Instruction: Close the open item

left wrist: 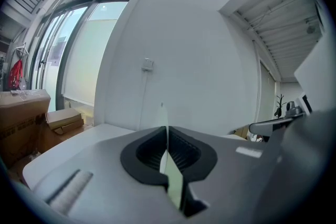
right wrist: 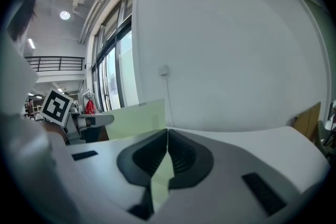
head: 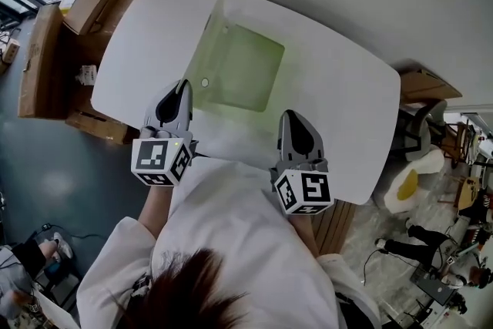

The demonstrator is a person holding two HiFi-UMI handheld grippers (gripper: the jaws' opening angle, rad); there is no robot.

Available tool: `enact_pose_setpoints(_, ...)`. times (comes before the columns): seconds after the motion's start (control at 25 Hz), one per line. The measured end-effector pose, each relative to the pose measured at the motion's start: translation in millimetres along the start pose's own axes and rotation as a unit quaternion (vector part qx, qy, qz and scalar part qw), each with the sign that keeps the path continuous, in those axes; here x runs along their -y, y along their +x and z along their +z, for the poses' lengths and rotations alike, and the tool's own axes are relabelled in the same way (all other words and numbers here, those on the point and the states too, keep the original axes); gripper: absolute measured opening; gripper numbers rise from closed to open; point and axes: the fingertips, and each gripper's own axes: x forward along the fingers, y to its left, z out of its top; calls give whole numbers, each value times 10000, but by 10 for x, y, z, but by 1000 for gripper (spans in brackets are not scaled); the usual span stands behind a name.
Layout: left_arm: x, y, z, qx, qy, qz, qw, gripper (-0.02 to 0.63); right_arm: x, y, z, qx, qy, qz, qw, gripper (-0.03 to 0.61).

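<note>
folder [head: 240,78] | open on tabletop [head: 347,104], flap [head: 218,15] upright at 9 o'clock | left tongs [head: 182,85] clamp flap | right tongs [head: 290,116] clamp folder's 5 o'clock edge

Bare counter [head: 339,88] lies right of the green folder [head: 246,73]. Its upright flap [head: 209,35] bars the way ahead of my left claw [head: 183,85].

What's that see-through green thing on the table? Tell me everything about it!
It is a thin, see-through, pale green folder, plastic by its look, lying open on the white table. One leaf lies flat. The other leaf stands nearly upright along its left side. A small round snap shows near the front left corner. The left gripper is shut on the upright leaf, and the right gripper is shut on the folder's near edge.
</note>
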Motion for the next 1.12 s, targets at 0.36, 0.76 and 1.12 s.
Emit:
enact_pose_setpoints(0.36, 244, 51, -39, -65, 187, -199, 9996, 11, 120, -95, 18, 98, 95, -150, 9998, 11)
enact_pose_setpoints(0.76, 420, 113, -60, -150, 319, -410, 9985, 11, 169, -119, 3, 108, 187, -209, 9995, 11)
enact_pose_setpoints(1.12, 565, 158, -98, -231, 450, -628, 9967, 12, 213, -171, -55, 108, 322, -337, 9989, 11)
